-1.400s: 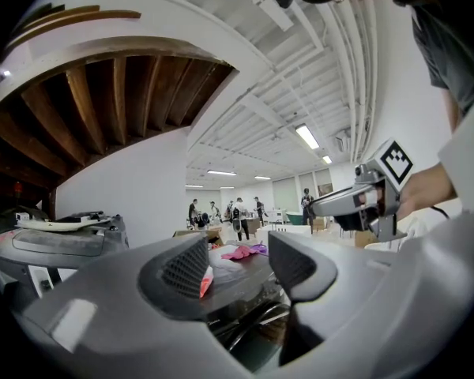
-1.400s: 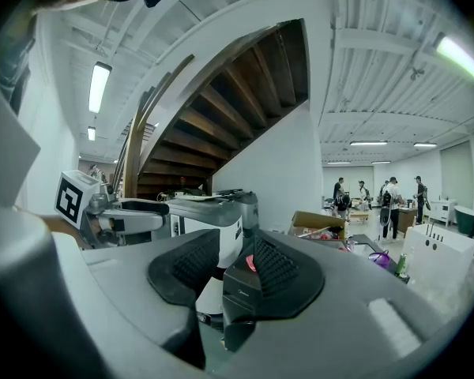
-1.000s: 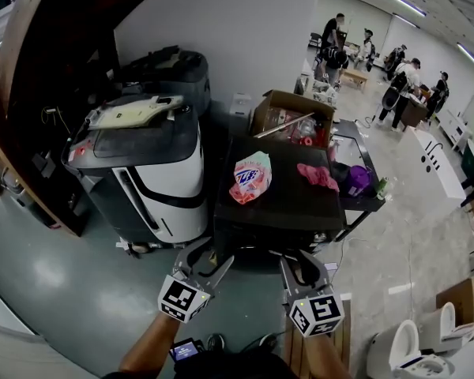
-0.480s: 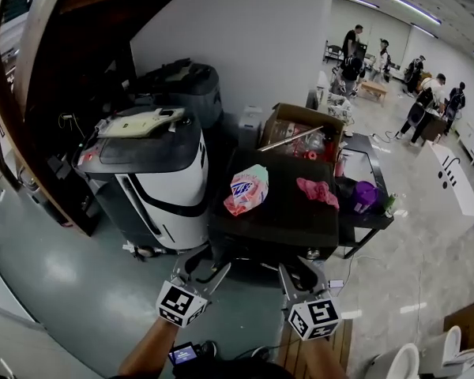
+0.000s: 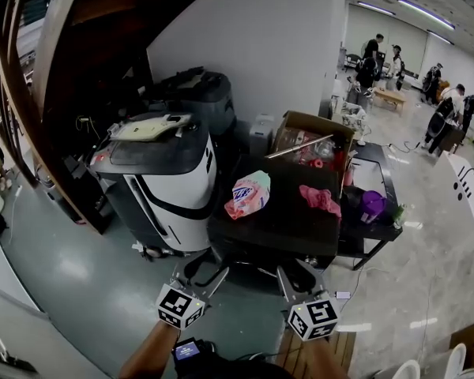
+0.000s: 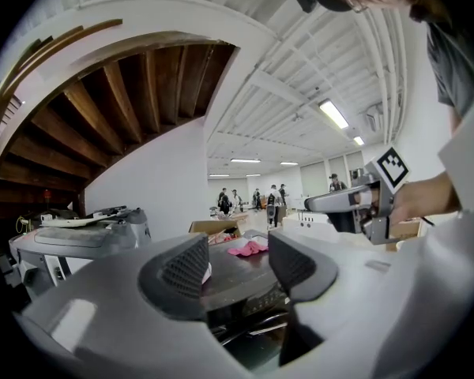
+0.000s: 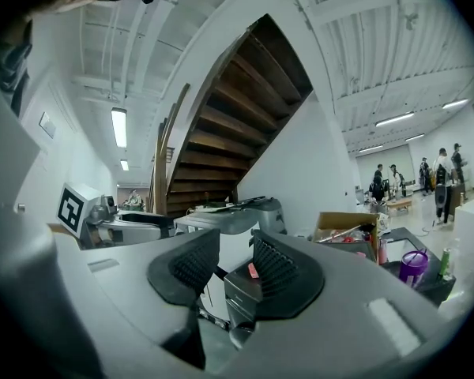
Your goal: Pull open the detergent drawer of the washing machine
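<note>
Both empty, at bottom centre: left gripper [image 5: 205,260] jaws well apart, right gripper [image 5: 298,265] jaws narrowly apart. Black boxy washing machine [image 5: 280,219] mid-frame; pink plastic bag [image 5: 247,194] atop it, lettering unreadable.

Washing machine [image 5: 276,212] front — dark, drawer indiscernible

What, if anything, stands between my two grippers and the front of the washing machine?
Nothing visible does. The left gripper and right gripper hang before the dark washing machine with only open space between. The pink bag and pink cloth lie on its top, clear of the path. The drawer itself cannot be made out.
</note>
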Tool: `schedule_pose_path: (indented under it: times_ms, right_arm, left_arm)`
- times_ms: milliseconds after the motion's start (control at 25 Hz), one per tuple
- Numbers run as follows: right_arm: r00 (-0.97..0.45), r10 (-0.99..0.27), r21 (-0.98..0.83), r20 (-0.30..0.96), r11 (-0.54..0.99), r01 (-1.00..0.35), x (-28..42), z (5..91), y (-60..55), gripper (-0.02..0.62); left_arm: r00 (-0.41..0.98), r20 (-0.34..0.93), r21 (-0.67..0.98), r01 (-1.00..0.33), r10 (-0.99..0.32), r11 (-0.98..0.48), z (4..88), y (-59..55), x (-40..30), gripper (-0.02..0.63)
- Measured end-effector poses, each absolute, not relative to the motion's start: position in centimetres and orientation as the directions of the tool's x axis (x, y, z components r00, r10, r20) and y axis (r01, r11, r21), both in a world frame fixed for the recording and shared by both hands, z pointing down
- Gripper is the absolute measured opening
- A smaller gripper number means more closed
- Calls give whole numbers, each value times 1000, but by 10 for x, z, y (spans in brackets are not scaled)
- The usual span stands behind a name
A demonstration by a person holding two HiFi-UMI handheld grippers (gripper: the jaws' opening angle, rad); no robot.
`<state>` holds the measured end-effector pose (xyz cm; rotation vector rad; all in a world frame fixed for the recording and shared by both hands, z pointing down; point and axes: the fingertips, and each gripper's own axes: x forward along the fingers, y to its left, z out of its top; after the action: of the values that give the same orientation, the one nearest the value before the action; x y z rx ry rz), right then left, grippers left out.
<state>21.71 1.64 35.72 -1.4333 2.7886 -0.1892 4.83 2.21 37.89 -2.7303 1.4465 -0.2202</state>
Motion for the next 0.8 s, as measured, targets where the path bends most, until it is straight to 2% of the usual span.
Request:
schedule_pose_path:
  times_ms: [360, 800]
  right_arm:
    - [-615, -786, -153, 59, 602, -784, 221, 365, 7, 132]
    - [-544, -835, -152, 80, 529, -835, 212, 368, -28, 132]
  left_arm:
    - [548, 130, -74, -826, -827, -559, 389, 15, 54, 256]
    - [624, 119, -33, -775, -772, -632, 394, -35, 44, 256]
